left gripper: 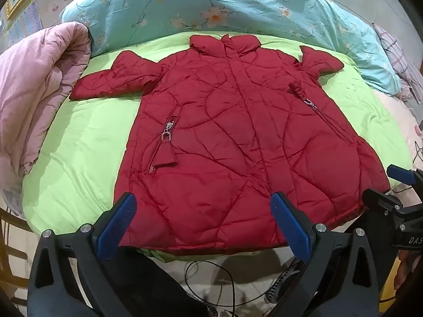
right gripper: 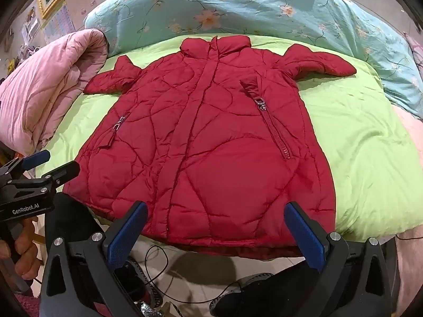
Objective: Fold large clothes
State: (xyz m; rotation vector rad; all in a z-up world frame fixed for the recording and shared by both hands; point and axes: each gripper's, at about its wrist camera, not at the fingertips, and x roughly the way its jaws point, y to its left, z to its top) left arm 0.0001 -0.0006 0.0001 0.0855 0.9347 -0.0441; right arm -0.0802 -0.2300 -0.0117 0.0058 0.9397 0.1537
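A red quilted puffer jacket (left gripper: pixel 232 137) lies flat, front up, on a lime green sheet (left gripper: pixel 87 142), collar far, hem near, both sleeves spread out. It also shows in the right wrist view (right gripper: pixel 208 142). My left gripper (left gripper: pixel 203 224) is open and empty, hovering just above the hem at its left half. My right gripper (right gripper: pixel 216 235) is open and empty above the hem's right half. The right gripper also shows at the right edge of the left wrist view (left gripper: pixel 391 187), and the left gripper at the left edge of the right wrist view (right gripper: pixel 50 166).
A pink quilt (left gripper: pixel 34 92) is bunched at the left of the bed. A turquoise floral duvet (left gripper: pixel 211 5) lies along the far side. The green sheet (right gripper: pixel 364 158) extends right of the jacket. Black cables (left gripper: pixel 211 285) lie on the floor below the bed edge.
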